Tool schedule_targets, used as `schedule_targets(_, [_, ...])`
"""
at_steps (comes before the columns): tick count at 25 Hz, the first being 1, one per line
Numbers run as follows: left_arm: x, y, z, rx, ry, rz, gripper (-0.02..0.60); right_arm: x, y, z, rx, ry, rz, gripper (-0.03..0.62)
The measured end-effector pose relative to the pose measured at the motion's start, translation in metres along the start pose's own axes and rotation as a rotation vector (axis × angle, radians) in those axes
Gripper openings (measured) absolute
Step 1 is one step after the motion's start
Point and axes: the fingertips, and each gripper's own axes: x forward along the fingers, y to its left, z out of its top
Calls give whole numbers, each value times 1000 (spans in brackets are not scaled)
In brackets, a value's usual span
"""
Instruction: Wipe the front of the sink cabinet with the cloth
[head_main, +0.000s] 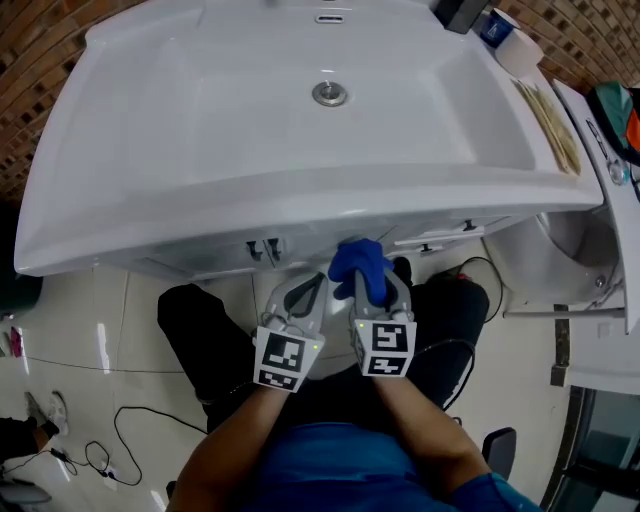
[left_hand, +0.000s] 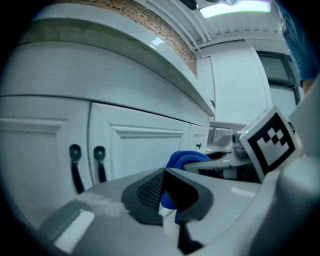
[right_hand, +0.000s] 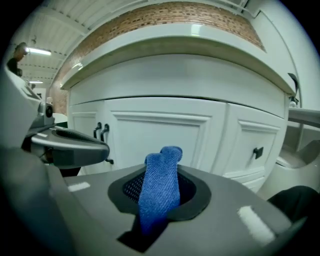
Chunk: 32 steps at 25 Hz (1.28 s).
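A blue cloth (head_main: 360, 265) sticks up from my right gripper (head_main: 375, 285), which is shut on it just below the sink's front edge. In the right gripper view the cloth (right_hand: 160, 185) stands between the pads, a short way from the white cabinet front (right_hand: 165, 135). My left gripper (head_main: 312, 290) sits close beside it on the left, shut with nothing held. The left gripper view shows the closed pads (left_hand: 150, 192), the cloth (left_hand: 187, 159) behind them, and the cabinet doors (left_hand: 145, 150) with two dark handles (left_hand: 75, 165).
The white sink basin (head_main: 200, 120) overhangs the cabinet. A dark knob (right_hand: 257, 151) marks the right-hand door. A white appliance (head_main: 570, 250) stands at the right. A black cable (head_main: 130, 430) lies on the tiled floor at the left. My legs are below the grippers.
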Motion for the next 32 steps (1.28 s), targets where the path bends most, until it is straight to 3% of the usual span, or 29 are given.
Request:
schedule_targets(5, [36,-34,-2,21,13,-76,2,-4,-69,-12,67,6,-149,84])
schedule_targets(11, [52,-45,-8,40,36,-106,2,18,-107,-28,92,27,-209,84])
schedule_targets(18, [44,-31,-28,27,91,-58,2,46,-78,-30,43,31,-102,81])
schedule_targets(32, [-24,42,-39,-17,81,116,2,66,88,-17,-160,-2,225,81])
